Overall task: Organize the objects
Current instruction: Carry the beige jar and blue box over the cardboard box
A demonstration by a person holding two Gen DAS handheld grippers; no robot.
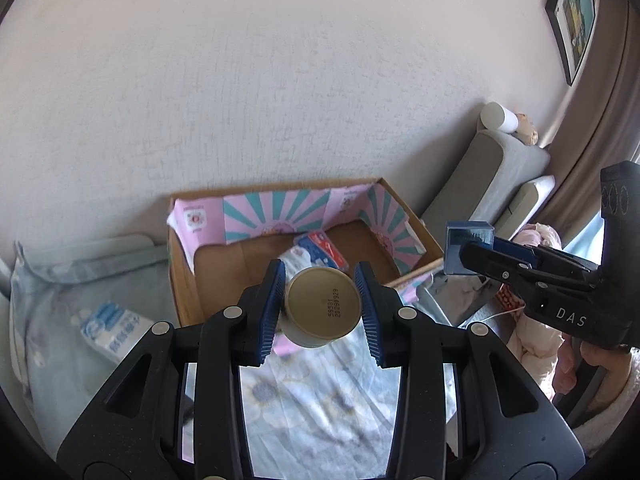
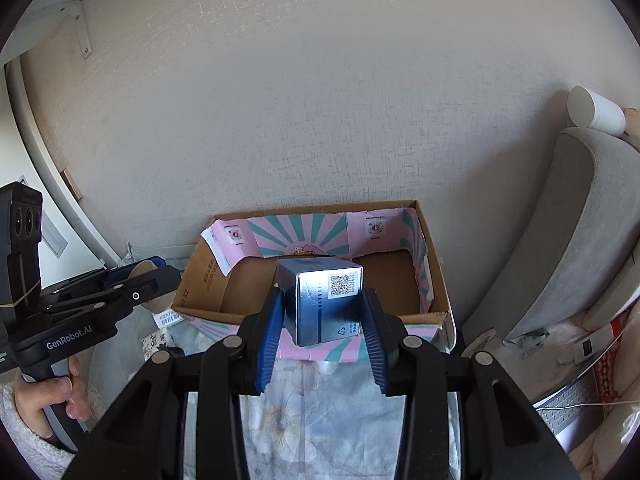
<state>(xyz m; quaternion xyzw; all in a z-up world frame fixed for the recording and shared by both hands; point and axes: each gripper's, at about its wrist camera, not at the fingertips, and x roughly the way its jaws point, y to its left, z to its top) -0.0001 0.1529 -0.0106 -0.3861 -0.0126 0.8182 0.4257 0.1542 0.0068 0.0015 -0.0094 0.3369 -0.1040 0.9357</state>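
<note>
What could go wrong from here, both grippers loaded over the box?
1. The left gripper holds the round can only by its curved side; it could roll out short of the cardboard box.
2. The right gripper grips the blue carton low, near one corner, so it may twist on release.
3. A packet already lies in the box; the can may land on it.

I hold a can [image 1: 323,307] in my left gripper [image 1: 323,309] over the near edge of the cardboard box [image 1: 188,280], where a packet [image 1: 316,249] lies. My right gripper [image 2: 322,320] holds a small carton [image 2: 322,304] above the same box, to the can's right.
</note>
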